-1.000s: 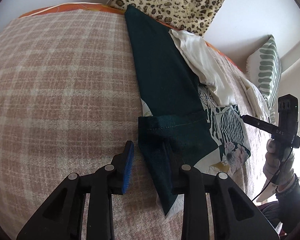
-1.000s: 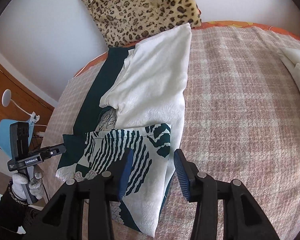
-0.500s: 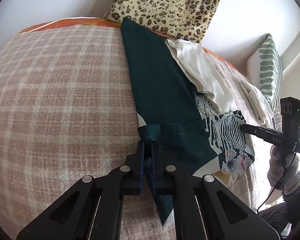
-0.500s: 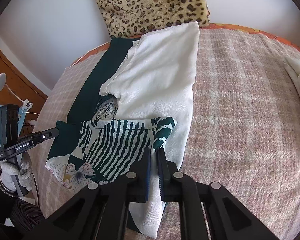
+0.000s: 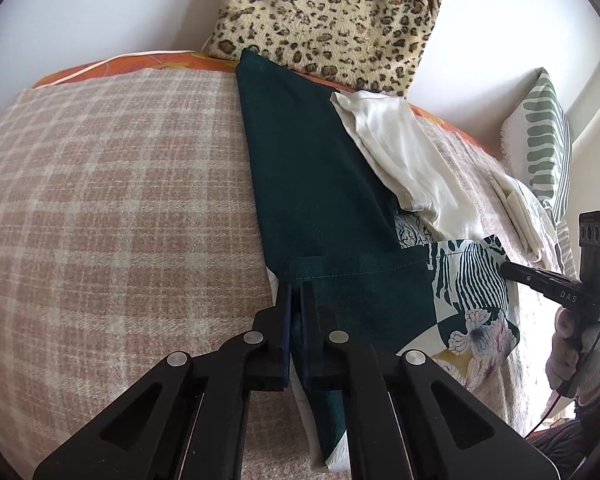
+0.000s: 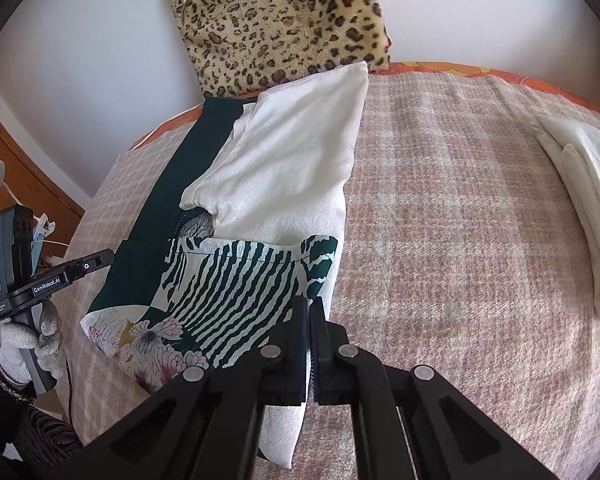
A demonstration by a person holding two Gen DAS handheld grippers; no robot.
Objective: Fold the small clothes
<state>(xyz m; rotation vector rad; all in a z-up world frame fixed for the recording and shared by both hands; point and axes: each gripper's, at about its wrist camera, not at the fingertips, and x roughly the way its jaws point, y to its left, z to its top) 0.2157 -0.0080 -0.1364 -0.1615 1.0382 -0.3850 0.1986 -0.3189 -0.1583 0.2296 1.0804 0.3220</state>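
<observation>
A patterned garment [image 5: 332,200] in dark green, cream and zebra stripes lies lengthwise on the plaid blanket [image 5: 112,208]. It also shows in the right wrist view [image 6: 236,280], with its near end folded over. My left gripper [image 5: 295,292] is shut on the dark green corner of the folded end. My right gripper [image 6: 310,308] is shut on the striped and cream corner of the same end. The other hand-held gripper shows at the right edge [image 5: 540,276] of the left view and at the left edge [image 6: 80,268] of the right view.
A leopard-print cushion [image 6: 276,20] leans on the wall behind the garment. A folded cream cloth [image 6: 584,200] lies on the blanket at the right. A green-striped pillow [image 5: 540,140] stands at the far right. A wooden cabinet [image 6: 28,152] is at the left.
Both grippers were open over the folded end one second ago. They closed on its two corners and have lifted slightly with the cloth.
</observation>
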